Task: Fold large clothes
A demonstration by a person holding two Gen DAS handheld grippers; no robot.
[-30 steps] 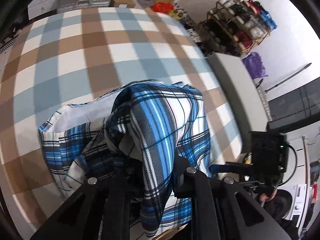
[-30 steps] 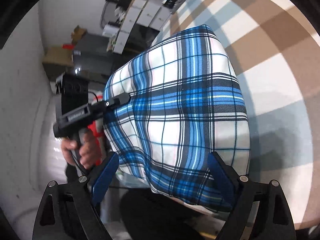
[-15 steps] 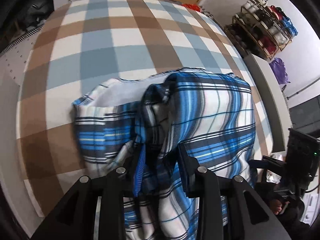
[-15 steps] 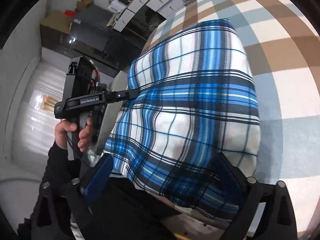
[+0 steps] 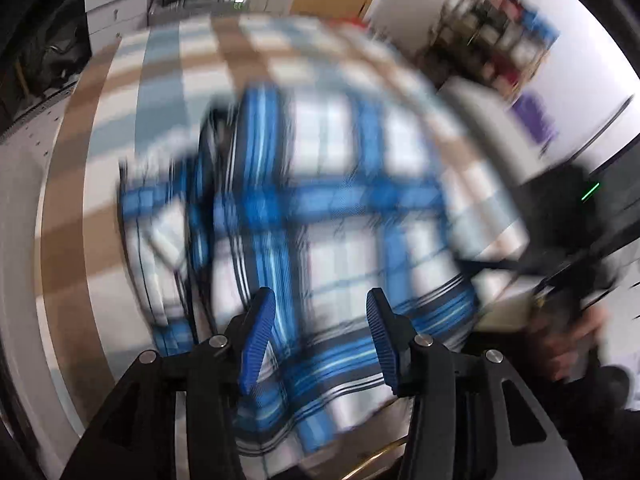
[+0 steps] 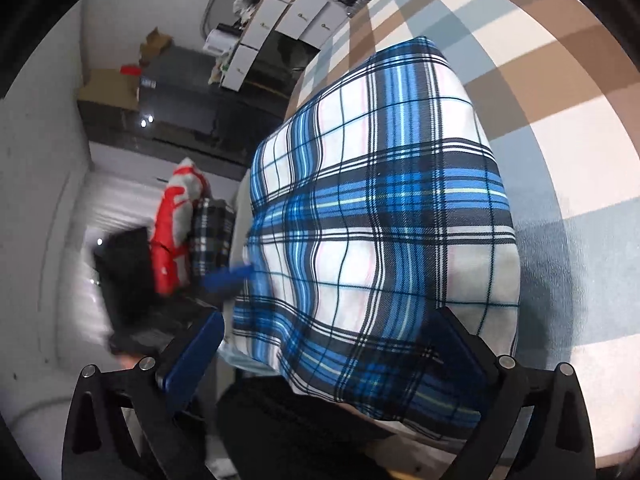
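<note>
While the folded plaid shirt [image 6: 384, 216] lay flat, the left gripper [image 5: 318, 332] was opening, seemingly empty; the right gripper [image 6: 328, 360] gaped wide.

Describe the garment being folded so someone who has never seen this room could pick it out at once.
Start at the bed cover, a broad check of brown, pale blue and white. On it, at the near edge, lies the folded shirt. Its finer plaid of bright blue, white and thin dark lines sets it apart from the muted squares beneath.

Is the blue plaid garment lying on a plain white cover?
No, the blue plaid garment lies on a cover checked in brown, blue-grey and white.
</note>
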